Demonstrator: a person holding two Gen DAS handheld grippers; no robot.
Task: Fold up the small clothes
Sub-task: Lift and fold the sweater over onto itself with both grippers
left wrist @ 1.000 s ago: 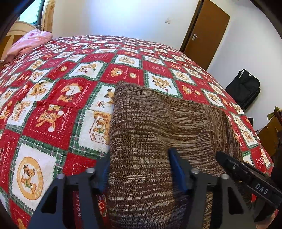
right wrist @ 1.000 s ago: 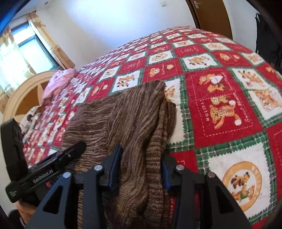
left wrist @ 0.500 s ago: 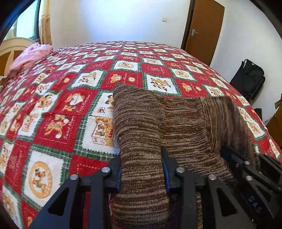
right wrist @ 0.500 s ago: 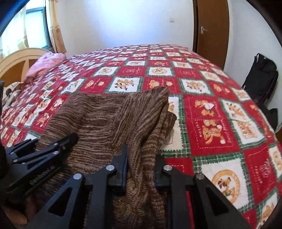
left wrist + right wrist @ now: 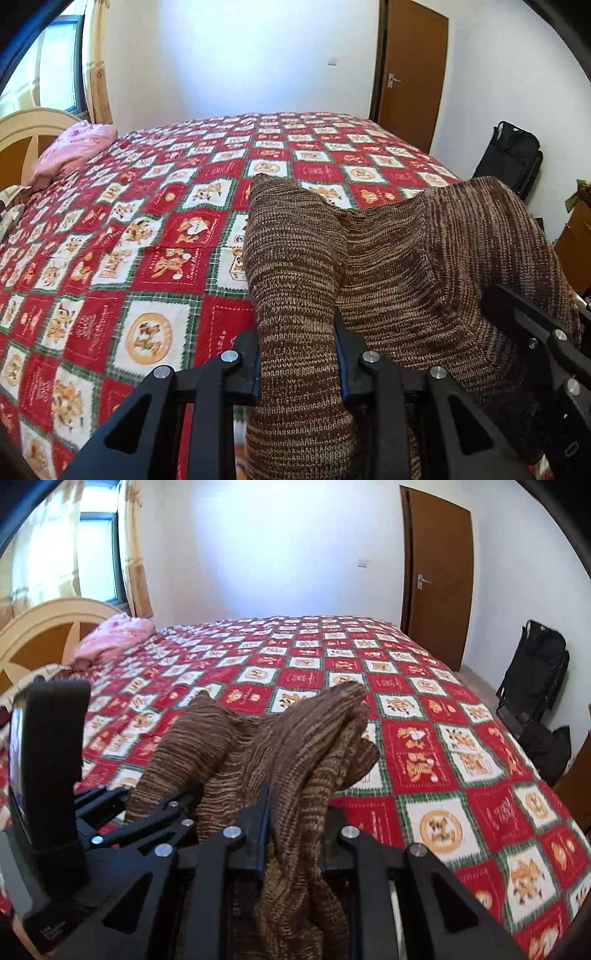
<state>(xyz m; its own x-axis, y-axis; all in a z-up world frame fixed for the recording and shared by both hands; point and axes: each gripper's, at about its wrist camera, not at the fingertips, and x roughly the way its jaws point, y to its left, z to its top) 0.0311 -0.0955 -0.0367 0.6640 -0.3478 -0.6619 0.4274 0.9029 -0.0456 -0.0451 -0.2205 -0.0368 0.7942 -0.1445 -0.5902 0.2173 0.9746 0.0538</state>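
Brown knit garment (image 5: 388,266) lifted above the near edge of the bed (image 5: 147,229).
Left gripper (image 5: 297,365) and right gripper (image 5: 293,834) each have jaws clamped on bunched fabric; uneven lifting could skew the fold.

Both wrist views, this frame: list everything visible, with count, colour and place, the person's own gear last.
Knit garment: one, mottled brown, lifted over the near edge of the bed, pinched at two spots.
Bedspread: one, red, green and white patchwork with bear prints, covering the bed.
Pink bedding: one bundle, pink, far left by the headboard.
Headboard: one, cream and wood, far left.
Door: one, brown, shut, back right.
Black bag: one, on the floor against the right wall.
Window: one, curtained, back left.
Left gripper: black, jaws shut on the garment.
Right gripper: black, jaws shut on the garment.
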